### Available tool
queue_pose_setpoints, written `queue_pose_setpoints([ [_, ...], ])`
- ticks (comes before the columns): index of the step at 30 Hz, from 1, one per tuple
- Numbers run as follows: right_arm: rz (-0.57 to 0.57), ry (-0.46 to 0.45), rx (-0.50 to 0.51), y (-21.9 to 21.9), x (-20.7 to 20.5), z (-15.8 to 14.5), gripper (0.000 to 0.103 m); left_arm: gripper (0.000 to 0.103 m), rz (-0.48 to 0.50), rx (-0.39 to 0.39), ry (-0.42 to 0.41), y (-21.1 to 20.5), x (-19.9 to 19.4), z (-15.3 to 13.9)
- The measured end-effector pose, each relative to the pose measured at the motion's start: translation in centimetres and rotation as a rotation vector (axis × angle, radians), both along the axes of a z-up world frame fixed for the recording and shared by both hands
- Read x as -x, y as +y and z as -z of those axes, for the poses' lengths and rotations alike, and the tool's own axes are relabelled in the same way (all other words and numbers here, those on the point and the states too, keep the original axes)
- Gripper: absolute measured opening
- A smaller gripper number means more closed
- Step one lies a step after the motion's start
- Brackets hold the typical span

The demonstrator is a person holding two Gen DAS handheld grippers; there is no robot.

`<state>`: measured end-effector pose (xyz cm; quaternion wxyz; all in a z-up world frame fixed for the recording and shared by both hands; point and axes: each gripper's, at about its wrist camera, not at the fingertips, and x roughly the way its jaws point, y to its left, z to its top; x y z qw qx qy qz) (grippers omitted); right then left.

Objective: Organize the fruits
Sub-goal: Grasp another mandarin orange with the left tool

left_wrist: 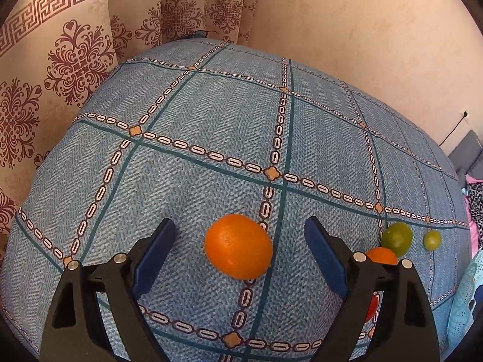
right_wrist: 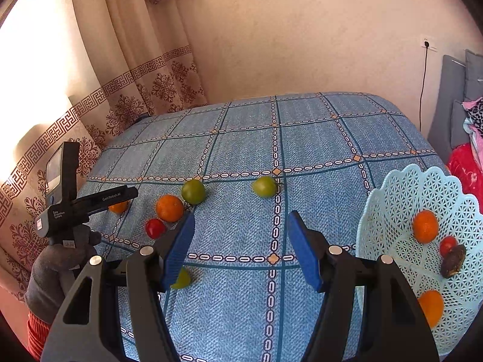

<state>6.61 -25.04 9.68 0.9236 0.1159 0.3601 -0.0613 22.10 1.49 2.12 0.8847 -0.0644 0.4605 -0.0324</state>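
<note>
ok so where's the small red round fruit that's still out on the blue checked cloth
In the right wrist view the small red round fruit lies left of centre on the blue checked cloth, just below-left of a loose orange and near the right gripper's left fingertip.

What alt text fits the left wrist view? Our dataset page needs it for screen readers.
The left gripper hangs open around an orange lying on a blue checked cloth, pads clear of it. To the right lie two green fruits and another orange; patterned curtains hang behind.
</note>
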Motion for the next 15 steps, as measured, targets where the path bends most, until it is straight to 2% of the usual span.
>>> queue_pose_setpoints([
  [7, -0.019, 0.045, -0.021, 0.9, -3.0, 1.6, 0.065, 0.077, 0.01, 0.002, -0.01, 0.0, 0.1, -0.1],
  [10, -0.027, 0.063, -0.038, 1.2, -4.0, 2.3, 0.065, 0.069, 0.015, 0.0, -0.014, -0.1, 0.4, -0.2],
  [11, -0.029, 0.068, -0.041, 1.3, -4.3, 2.4, 0.065, 0.064, 0.011, -0.004, -0.017, -0.1, 0.5, -0.2],
  [12, -0.031, 0.072, -0.044, 1.4, -4.5, 2.5, 0.065, 0.052, 0.005, -0.019, -0.023, -0.3, 0.8, -0.3],
  [15, -0.039, 0.087, -0.064, 1.6, -5.2, 3.0, 0.065, 0.041, 0.008, -0.037, -0.03, -0.5, 1.1, -0.3],
])
